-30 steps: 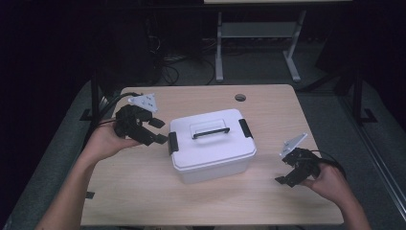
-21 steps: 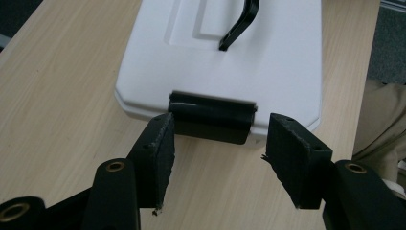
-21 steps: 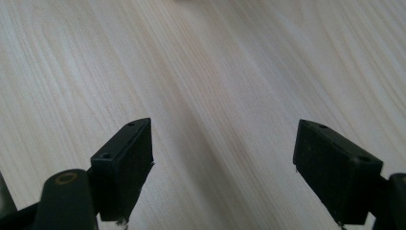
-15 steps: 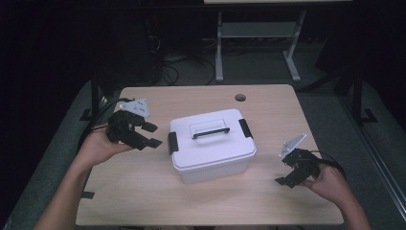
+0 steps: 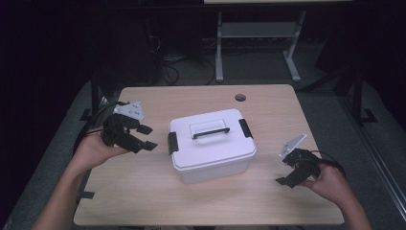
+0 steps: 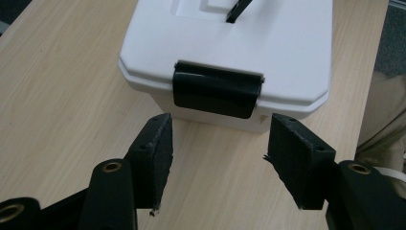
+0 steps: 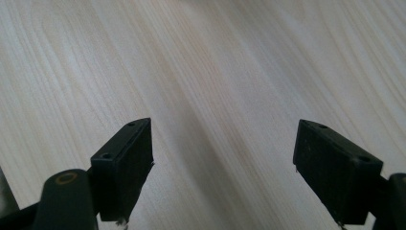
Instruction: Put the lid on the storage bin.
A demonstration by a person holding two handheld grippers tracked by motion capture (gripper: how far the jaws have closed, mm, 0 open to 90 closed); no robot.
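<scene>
Gripping nothing, the left gripper (image 5: 145,137) is hovering just left of the white box (image 5: 210,153), its black jaws spread and aiming at the box's left latch (image 6: 218,91); the jaws have just been opening a little, with only bare wood between them. Underneath, the pale wooden table (image 5: 143,196) is showing a smooth, streaked grain across its rounded rectangular top. At its centre the box is sitting, a matte plastic tub with bevelled corners, a lid closed over it, a glossy black clip on each short side and a slim black handle (image 5: 209,132) lying flat on top. Near the right edge, well apart from the box, the right gripper (image 5: 287,175) is resting low with jaws wide and empty.
</scene>
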